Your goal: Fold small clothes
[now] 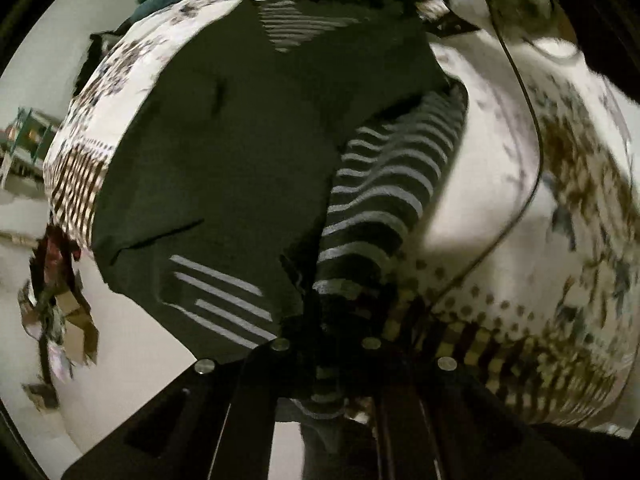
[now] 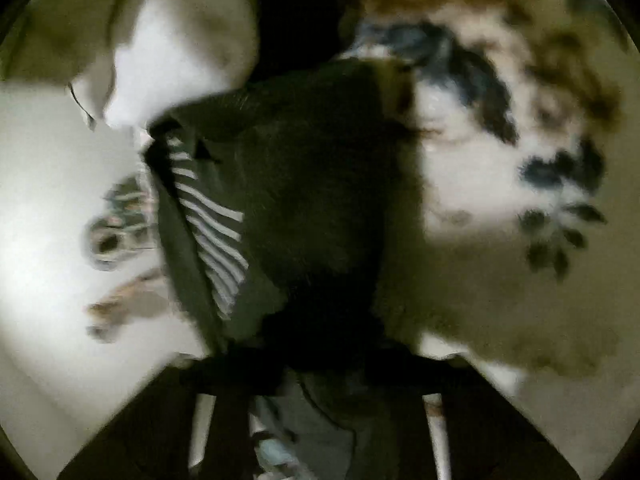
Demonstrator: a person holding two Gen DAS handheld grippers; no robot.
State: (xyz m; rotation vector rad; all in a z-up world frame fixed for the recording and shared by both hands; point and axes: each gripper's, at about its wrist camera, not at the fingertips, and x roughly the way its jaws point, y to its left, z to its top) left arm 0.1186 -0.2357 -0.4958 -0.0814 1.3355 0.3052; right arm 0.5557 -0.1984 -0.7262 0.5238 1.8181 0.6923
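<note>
The left tool [image 1: 326, 344] is clamped on the dark green garment [image 1: 240, 152], its jaws drawn together over a bunched, grey-striped fold of the cloth that runs down between them toward the camera. From that pinch the garment spreads up and away across the bedspread [image 1: 500, 168], a white cover printed with flowers, dots and a checked border, so the plain green body lies ahead and to the left of the tool while a striped sleeve [image 1: 384, 184] lies just to the right of the pinch. A second patch of grey stripes [image 1: 224, 300] sits at the garment's near left corner, close by the tool. A thin dark cable [image 1: 528, 128] curves over the bedspread well to the right. The right tool [image 2: 320, 360] is also closed on the same garment [image 2: 312, 200]; the picture there is blurred, but dark cloth fills the gap between its jaws and rises straight ahead of it, with a striped panel [image 2: 212, 220] to the left of the grip. A white pillow [image 2: 168, 48] lies beyond at the upper left, and the flowered bedspread [image 2: 500, 140] shows to the right.
</note>
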